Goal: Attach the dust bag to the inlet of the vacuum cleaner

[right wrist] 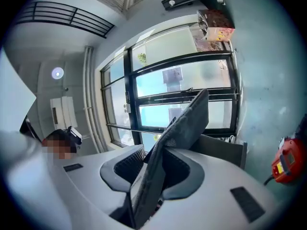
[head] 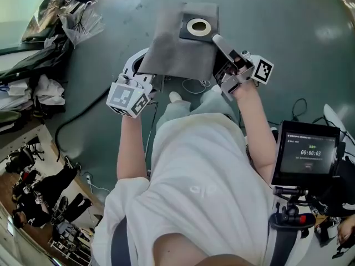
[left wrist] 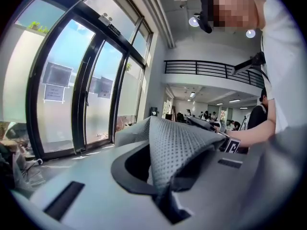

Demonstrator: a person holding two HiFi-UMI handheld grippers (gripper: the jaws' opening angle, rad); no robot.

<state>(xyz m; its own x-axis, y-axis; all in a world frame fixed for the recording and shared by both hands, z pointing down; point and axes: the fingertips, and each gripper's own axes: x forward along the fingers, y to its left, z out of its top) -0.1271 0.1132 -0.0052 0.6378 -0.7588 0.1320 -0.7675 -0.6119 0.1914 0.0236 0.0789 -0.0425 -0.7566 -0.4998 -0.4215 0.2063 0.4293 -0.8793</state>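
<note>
The grey fabric dust bag (head: 177, 43) is held flat out in front of the person, above the green floor. Its dark collar card carries a white ring inlet (head: 198, 26) at the far end. My left gripper (head: 143, 73) is shut on the bag's near left corner; in the left gripper view the dotted fabric (left wrist: 177, 147) bunches up out of the closed jaws (left wrist: 163, 195). My right gripper (head: 221, 57) is shut on the bag's right edge, and in the right gripper view the bag (right wrist: 182, 123) stands edge-on between the jaws (right wrist: 144, 195). I see no vacuum cleaner body.
A monitor on a stand (head: 308, 151) is at the right. Bags and clutter (head: 50, 90) line the left wall, and a black cable (head: 72, 121) runs over the floor. Tall glass doors (left wrist: 72, 95) stand ahead. A red device (right wrist: 288, 159) lies on the floor at the right.
</note>
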